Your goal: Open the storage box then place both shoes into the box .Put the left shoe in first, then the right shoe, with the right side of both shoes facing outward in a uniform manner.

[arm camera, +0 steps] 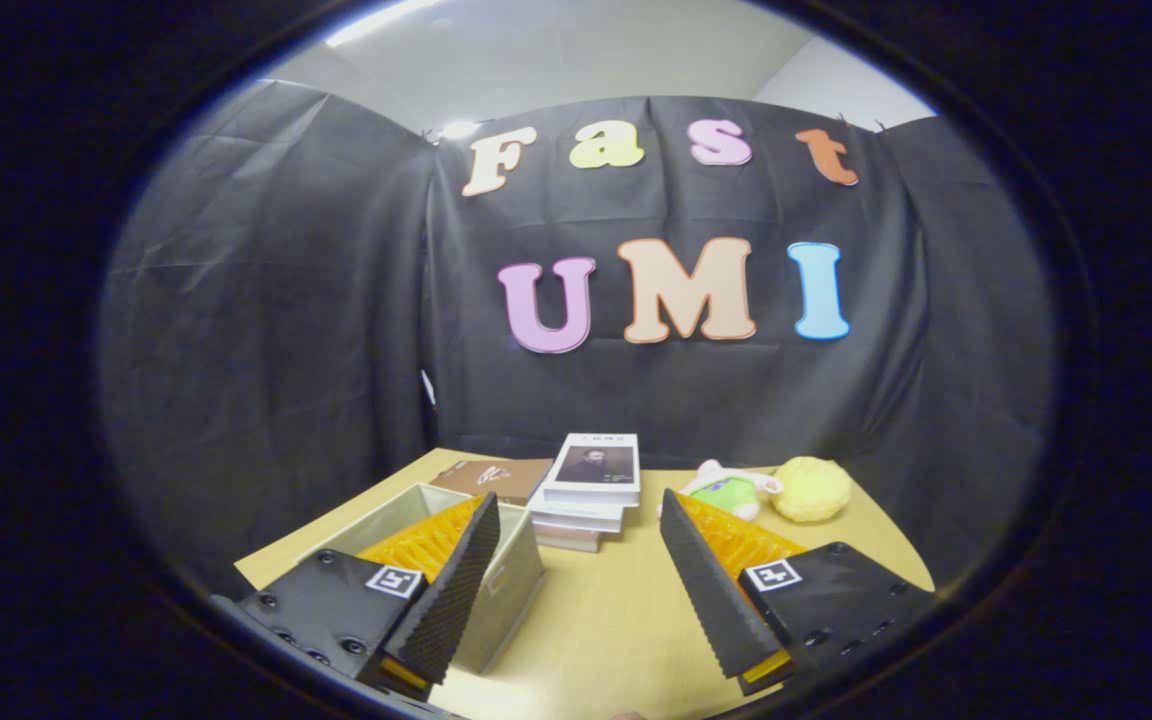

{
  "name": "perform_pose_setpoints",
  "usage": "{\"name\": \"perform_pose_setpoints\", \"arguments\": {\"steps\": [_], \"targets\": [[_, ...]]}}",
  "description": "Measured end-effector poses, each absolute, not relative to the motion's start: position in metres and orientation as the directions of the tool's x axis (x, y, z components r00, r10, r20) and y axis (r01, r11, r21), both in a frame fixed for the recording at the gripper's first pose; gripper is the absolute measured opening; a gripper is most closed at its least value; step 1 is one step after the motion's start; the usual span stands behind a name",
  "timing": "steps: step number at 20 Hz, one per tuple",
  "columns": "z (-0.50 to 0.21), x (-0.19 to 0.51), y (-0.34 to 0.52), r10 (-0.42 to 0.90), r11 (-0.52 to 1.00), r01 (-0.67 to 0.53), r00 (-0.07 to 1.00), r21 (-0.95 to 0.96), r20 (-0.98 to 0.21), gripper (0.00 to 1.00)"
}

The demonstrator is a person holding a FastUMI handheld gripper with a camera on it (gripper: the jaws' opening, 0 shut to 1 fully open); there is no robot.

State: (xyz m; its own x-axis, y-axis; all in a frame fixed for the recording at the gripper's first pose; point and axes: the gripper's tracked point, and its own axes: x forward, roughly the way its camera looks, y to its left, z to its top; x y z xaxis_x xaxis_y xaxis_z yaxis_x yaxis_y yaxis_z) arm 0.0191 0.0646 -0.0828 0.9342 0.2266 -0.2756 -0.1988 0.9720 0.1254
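Gripper view puts the gripper [576,560] nearest, its two fingers spread wide with nothing between them but bare tabletop — released, grasping nothing. Its pose is level and raised a little above the wooden table [616,620], looking forward across the surface toward the booth's back wall.

Just ahead and off to the left lies the storage box [511,580], a grey rectangular bin whose near corner sits right beside and partly behind the left finger [456,580]. Its long axis runs away from the gripper and slightly leftward. From this angle the top looks open, though the finger hides much of the interior, so whether a lid or flap remains to be dealt with cannot be told. The coming move seems to turn on this offset: the box sits left of the centreline between the fingers, so the hand would likely need to shift left to address it.

Beyond the box stands a stack of books [586,490] with a brown book [491,478] beside it — and further right, past the right finger [711,590], a small plush toy [731,490] and a yellow sponge ball [812,489] close together.
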Motion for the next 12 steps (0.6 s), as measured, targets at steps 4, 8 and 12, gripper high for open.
{"name": "perform_pose_setpoints", "arguments": {"steps": [4, 8, 12], "targets": [[-0.064, 0.015, 0.009, 0.145, 0.987, -0.128, 0.971, 0.101, -0.190, 1.00], [-0.060, 0.010, -0.024, 0.103, 0.994, -0.095, 0.984, 0.062, -0.146, 1.00], [-0.053, 0.004, -0.038, 0.090, 0.995, -0.083, 0.988, 0.063, -0.126, 1.00]]}}
